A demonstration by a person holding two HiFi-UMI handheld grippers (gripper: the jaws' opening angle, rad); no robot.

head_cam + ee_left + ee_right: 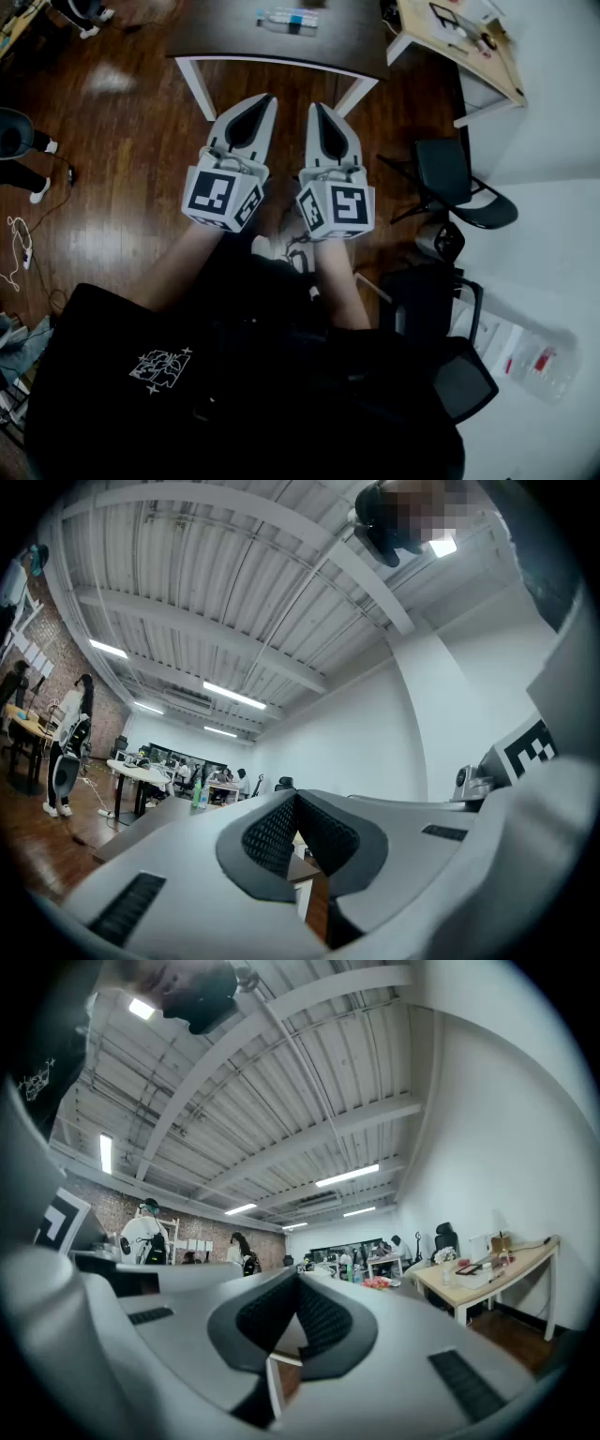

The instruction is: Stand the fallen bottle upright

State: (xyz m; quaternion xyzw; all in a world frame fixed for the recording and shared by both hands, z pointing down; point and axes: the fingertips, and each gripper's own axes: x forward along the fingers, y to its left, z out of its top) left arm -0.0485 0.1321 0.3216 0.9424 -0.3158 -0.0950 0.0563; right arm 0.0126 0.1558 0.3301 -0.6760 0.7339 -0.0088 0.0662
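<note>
A clear plastic bottle [289, 19] with a blue label lies on its side on the dark table [225, 37] at the top of the head view. Both grippers are held side by side over the wooden floor, short of the table's near edge and pointing toward it. My left gripper [265, 99] is shut with nothing between its pads, and the left gripper view [295, 799] shows its tips meeting. My right gripper [316, 107] is also shut and empty, its tips [298, 1279] touching. Neither gripper touches the bottle. In both gripper views the bottle is hidden.
The table's white legs [197, 86] stand just ahead of the grippers. A light wooden desk [459, 42] with small items is at the upper right, and a black chair [450, 183] to the right. Cables [19, 246] lie on the floor at left. People stand far off.
</note>
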